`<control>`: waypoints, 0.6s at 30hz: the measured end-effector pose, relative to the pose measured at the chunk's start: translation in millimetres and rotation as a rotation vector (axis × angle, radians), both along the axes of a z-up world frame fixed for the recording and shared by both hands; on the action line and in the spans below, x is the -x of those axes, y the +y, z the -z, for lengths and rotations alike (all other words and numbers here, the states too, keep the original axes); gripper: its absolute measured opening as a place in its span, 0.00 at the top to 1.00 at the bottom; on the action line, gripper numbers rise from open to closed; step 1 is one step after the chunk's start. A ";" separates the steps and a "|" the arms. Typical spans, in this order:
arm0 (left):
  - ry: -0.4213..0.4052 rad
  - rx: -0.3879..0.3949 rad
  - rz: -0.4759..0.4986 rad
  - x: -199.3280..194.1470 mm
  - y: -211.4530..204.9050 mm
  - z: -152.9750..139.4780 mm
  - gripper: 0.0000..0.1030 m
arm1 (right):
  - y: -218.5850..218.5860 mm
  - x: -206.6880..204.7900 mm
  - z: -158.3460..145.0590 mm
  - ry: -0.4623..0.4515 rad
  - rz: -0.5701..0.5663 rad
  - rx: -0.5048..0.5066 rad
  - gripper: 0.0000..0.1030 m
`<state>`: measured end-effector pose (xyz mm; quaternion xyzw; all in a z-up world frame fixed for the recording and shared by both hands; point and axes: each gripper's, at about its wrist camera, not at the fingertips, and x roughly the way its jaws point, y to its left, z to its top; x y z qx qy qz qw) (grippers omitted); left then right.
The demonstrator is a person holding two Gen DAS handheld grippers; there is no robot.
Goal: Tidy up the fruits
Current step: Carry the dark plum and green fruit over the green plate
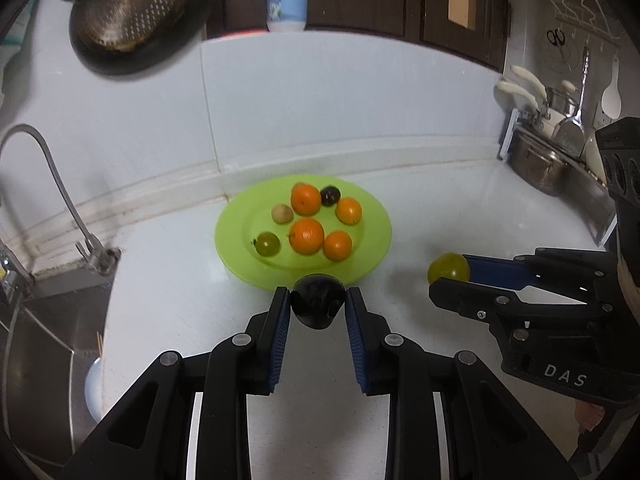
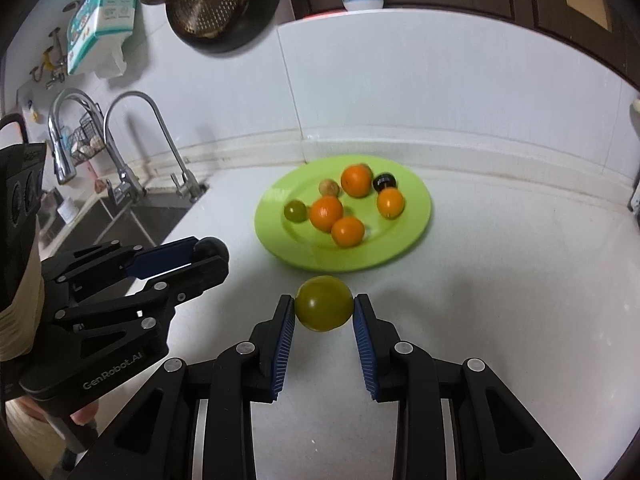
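Two grippers gripping one fruit each. Left gripper (image 1: 318, 300) pinching a dark plum (image 1: 317, 300) between its blue pads (image 1: 280, 340), fingers narrowed onto it, stem side hard to make out. Right gripper (image 2: 324, 306) clamping a green fruit (image 2: 324, 303) at the fingertips. Sitting just ahead of both: green plate (image 1: 240, 256) carrying four oranges (image 1: 306, 235), partly hiding a small dark fruit (image 1: 330, 195). Blurring of smaller plate fruits preventing identification.
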<state>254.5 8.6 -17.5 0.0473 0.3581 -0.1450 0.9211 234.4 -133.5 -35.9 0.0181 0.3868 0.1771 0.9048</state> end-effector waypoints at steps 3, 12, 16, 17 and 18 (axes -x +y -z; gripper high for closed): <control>-0.022 0.001 -0.007 -1.5 2.0 -7.7 0.72 | 0.7 -2.7 -8.3 -0.023 0.002 -0.009 0.70; -0.071 0.001 -0.026 -13.7 6.6 -25.1 0.73 | 3.5 -18.5 -33.6 -0.096 0.006 -0.026 0.70; -0.089 -0.005 -0.031 -23.8 8.0 -30.7 0.73 | 4.6 -26.8 -41.4 -0.117 0.006 -0.030 0.70; -0.092 -0.006 -0.032 -26.2 8.3 -32.1 0.73 | 5.3 -29.3 -43.2 -0.121 0.006 -0.030 0.70; -0.095 -0.007 -0.032 -29.6 8.7 -33.6 0.73 | 5.9 -32.1 -44.6 -0.123 0.007 -0.029 0.70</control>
